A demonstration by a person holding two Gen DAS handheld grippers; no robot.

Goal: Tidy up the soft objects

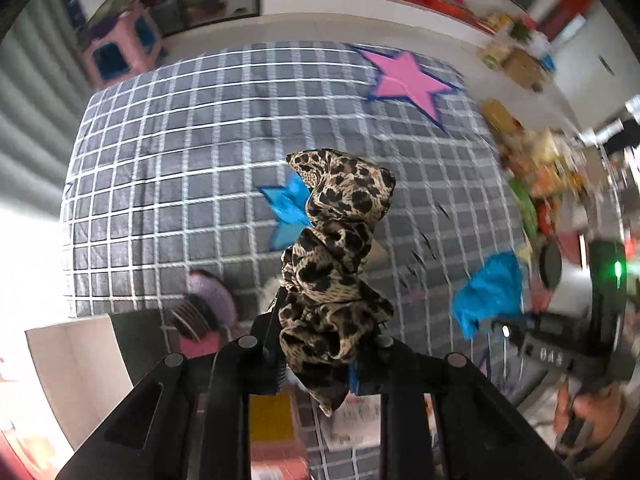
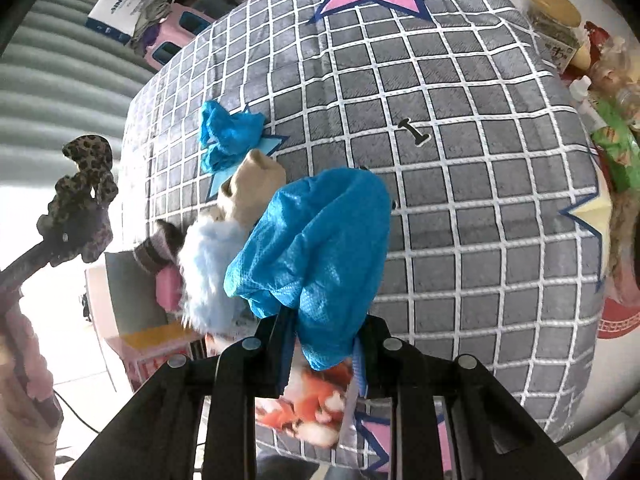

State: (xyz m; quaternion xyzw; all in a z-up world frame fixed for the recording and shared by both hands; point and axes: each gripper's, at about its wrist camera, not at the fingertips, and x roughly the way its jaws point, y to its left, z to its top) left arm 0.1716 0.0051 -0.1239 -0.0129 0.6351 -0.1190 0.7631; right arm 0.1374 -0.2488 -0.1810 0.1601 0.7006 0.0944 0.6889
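Leopard-print scrunchie (image 1: 334, 256) being pinched by closed left gripper (image 1: 320, 364) | blue mesh cloth (image 2: 316, 252) being clamped by closed right gripper (image 2: 324, 348) | both being best carried clear of checked bedspread (image 2: 460, 200) without snagging.

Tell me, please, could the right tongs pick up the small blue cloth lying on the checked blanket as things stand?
Probably not yet: the right tongs are already shut on a larger blue cloth, so nothing else fits. The small blue cloth itself lies uncovered on the blanket.
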